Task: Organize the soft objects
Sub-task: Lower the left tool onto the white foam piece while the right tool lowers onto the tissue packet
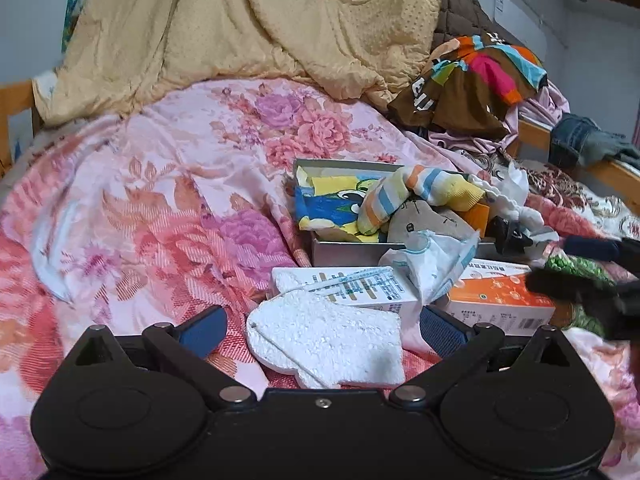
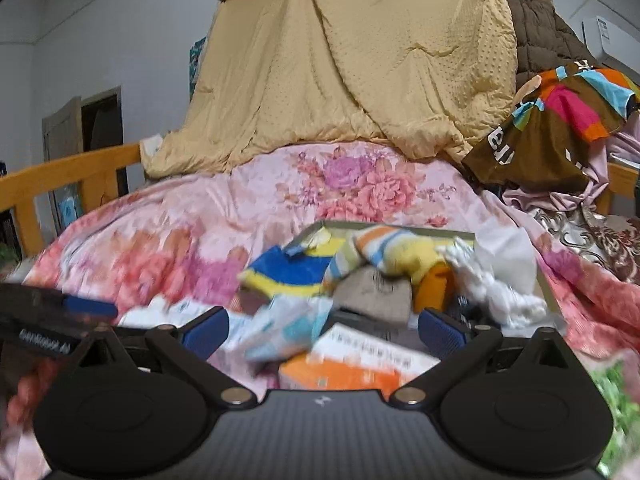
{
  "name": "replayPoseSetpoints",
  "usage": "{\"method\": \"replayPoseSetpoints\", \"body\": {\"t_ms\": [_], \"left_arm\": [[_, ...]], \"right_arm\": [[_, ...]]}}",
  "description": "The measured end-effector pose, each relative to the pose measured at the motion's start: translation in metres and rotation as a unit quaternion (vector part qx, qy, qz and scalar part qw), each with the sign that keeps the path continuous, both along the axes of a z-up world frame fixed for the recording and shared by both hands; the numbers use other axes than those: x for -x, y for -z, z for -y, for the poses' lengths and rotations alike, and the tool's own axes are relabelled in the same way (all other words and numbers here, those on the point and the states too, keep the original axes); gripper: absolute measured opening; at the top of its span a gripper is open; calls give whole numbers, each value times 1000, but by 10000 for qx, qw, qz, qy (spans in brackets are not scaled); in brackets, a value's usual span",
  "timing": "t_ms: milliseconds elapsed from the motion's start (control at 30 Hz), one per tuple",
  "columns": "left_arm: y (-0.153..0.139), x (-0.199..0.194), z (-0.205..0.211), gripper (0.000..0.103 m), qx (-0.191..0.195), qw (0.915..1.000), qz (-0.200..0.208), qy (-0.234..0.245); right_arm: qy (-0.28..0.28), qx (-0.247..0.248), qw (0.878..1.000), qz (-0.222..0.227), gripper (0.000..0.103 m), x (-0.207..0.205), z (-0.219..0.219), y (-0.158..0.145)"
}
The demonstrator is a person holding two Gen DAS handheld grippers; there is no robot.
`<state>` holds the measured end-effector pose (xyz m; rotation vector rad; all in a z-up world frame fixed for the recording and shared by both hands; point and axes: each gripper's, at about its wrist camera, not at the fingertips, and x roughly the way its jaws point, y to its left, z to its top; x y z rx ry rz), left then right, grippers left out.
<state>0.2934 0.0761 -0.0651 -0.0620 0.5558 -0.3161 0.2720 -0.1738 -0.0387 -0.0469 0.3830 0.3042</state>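
White nubbly mitt — flat, limp

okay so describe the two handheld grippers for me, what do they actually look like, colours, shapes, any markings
Both match: a matte black body with two round discs, black linkage arms joined by silver pins, and blue ribbed fingers. The left gripper has a small screw at its centre. The right gripper has a carbon-weave top with a small white logo. In the right view, the left gripper's side carries white lettering, too blurred to read.
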Motion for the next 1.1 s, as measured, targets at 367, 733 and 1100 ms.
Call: {"method": "replayPoseSetpoints", "body": {"t_ms": [367,733,1100], "left_arm": [[29,-22,-18,102,952,9946,-275,301],[42,-16,-26,102,1445,9875,91,627],[48,-13,-38,56,1882,9815,142,309]], "right_arm": [[-229,-294,9984,-418,103,-52,-10,18],[-480,-375,9969,-494,100,-56,-10,35],[-698,-274,9963,-421,82,-50,-19,38]]}}
